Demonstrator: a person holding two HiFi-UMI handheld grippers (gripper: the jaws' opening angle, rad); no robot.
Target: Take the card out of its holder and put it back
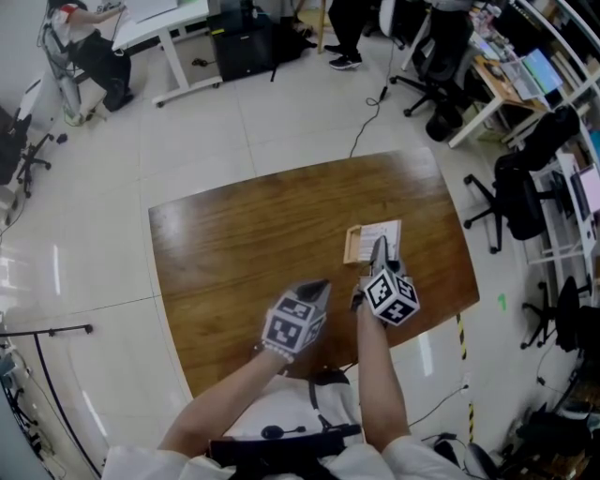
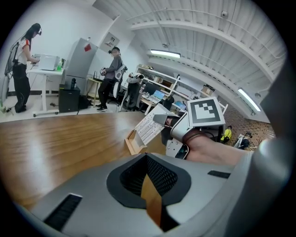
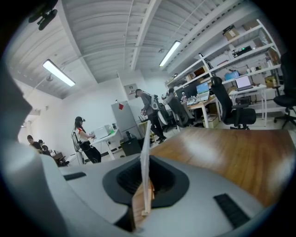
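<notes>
A white printed card [image 1: 382, 233] leans over a small wooden holder [image 1: 354, 246] on the brown table [image 1: 244, 244]. My right gripper [image 1: 379, 247] is shut on the card's near edge. In the right gripper view the card [image 3: 144, 157] stands edge-on between the jaws, with wood of the holder [image 3: 140, 206] just below it. The left gripper view shows the card [image 2: 149, 126] tilted with its lower edge at the holder [image 2: 133, 143]; I cannot tell whether it sits in the slot. My left gripper [image 1: 316, 288] hovers to the left of the holder, shut with nothing in it.
The table's front edge runs close under both grippers. Office chairs [image 1: 520, 197] and desks crowd the right side. A white desk [image 1: 159, 23] and a seated person are at the far left. A cable [image 1: 370, 112] lies on the floor beyond the table.
</notes>
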